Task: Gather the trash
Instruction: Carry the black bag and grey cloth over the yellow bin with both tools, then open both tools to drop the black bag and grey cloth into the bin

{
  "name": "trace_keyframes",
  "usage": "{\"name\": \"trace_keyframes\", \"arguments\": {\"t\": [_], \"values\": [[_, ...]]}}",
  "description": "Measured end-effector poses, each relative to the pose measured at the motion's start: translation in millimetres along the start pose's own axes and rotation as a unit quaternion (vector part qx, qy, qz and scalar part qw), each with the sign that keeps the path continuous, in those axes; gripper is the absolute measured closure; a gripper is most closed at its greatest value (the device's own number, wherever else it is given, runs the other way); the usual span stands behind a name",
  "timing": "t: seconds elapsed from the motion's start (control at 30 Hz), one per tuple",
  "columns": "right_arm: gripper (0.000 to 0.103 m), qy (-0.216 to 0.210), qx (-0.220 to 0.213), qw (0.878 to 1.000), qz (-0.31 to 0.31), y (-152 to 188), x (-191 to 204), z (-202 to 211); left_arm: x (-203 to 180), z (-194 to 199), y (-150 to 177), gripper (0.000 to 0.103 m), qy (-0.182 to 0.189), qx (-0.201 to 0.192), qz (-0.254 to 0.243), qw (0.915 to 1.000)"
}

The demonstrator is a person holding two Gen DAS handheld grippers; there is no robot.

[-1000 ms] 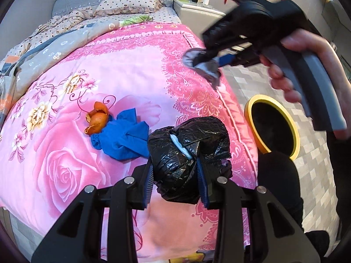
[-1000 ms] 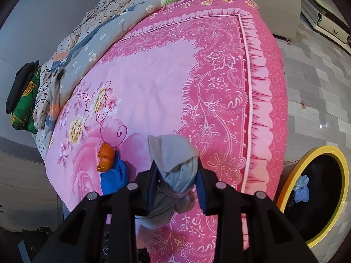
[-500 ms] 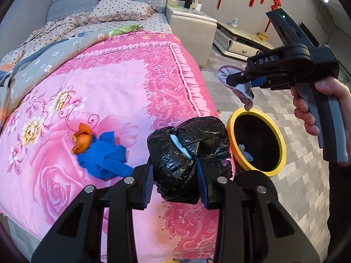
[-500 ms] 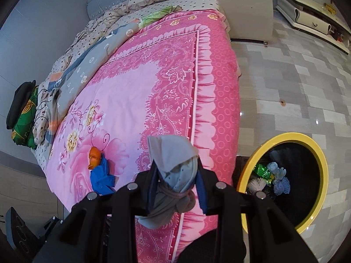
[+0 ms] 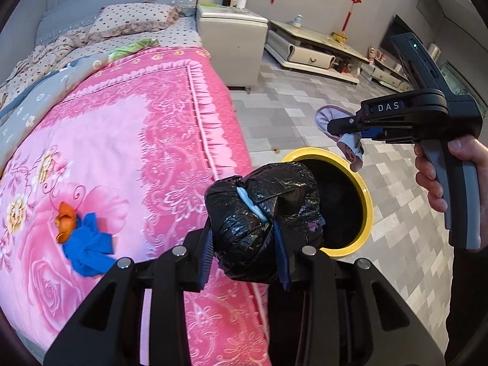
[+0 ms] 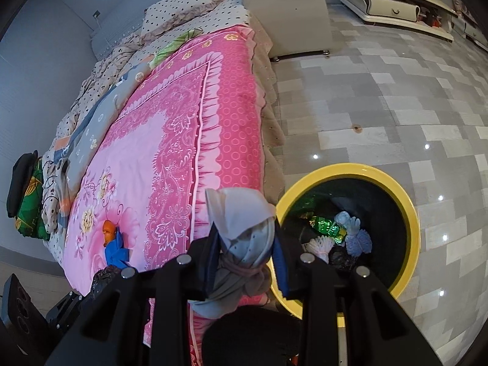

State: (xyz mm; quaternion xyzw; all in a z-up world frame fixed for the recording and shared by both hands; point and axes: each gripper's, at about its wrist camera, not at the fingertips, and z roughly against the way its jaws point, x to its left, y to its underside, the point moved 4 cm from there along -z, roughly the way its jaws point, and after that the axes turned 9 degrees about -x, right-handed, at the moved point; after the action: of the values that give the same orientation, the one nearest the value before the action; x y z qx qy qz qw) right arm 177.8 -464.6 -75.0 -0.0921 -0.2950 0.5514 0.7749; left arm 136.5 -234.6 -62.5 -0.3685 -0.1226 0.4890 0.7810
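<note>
My left gripper (image 5: 244,244) is shut on a crumpled black plastic bag (image 5: 262,213), held above the bed's edge next to the yellow-rimmed trash bin (image 5: 363,186). My right gripper (image 6: 245,250) is shut on a knotted grey cloth (image 6: 241,231); in the left wrist view the cloth (image 5: 350,146) hangs over the bin's far rim. The bin (image 6: 408,213) holds several pieces of trash. An orange peel (image 5: 65,219) and a blue cloth (image 5: 88,250) lie on the pink bedspread (image 5: 122,140).
A white nightstand (image 5: 231,48) stands at the bed's head, and a low white TV cabinet (image 5: 311,52) sits along the far wall. Grey tiled floor (image 6: 381,106) surrounds the bin. Bedding and a pillow (image 5: 134,18) are piled at the bed's head.
Both grippers have moved right, from over the bed toward the bin. The right gripper with the grey cloth now hangs over the bin's rim; the black bag is beside the bin.
</note>
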Motion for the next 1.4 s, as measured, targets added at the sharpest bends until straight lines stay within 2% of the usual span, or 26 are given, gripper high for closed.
{"name": "trace_keyframes", "arguments": {"t": [0.3,0.63,0.93,1.13,1.33,1.4], "values": [[0.074,0.014,-0.006,0.999,-0.033,4,-52,13,-49,-37,-8,0.07,0.024,0.026,-0.024,0.9991],[0.074,0.025,-0.001,0.997,-0.069,5,-96,3,-86,-86,-7,0.07,0.035,0.055,-0.041,0.9971],[0.074,0.048,0.008,0.994,-0.098,5,-135,-18,-101,-131,0,0.069,0.041,0.087,-0.036,0.9947],[0.073,0.062,0.008,0.992,-0.11,5,-153,-25,-108,-149,2,0.068,0.043,0.093,-0.036,0.9941],[0.072,0.07,0.003,0.991,-0.116,5,-161,-22,-114,-151,1,0.056,0.048,0.089,-0.036,0.9942],[0.064,0.072,0.002,0.99,-0.121,4,-164,-20,-113,-151,2,0.052,0.046,0.088,-0.034,0.9944]]}}
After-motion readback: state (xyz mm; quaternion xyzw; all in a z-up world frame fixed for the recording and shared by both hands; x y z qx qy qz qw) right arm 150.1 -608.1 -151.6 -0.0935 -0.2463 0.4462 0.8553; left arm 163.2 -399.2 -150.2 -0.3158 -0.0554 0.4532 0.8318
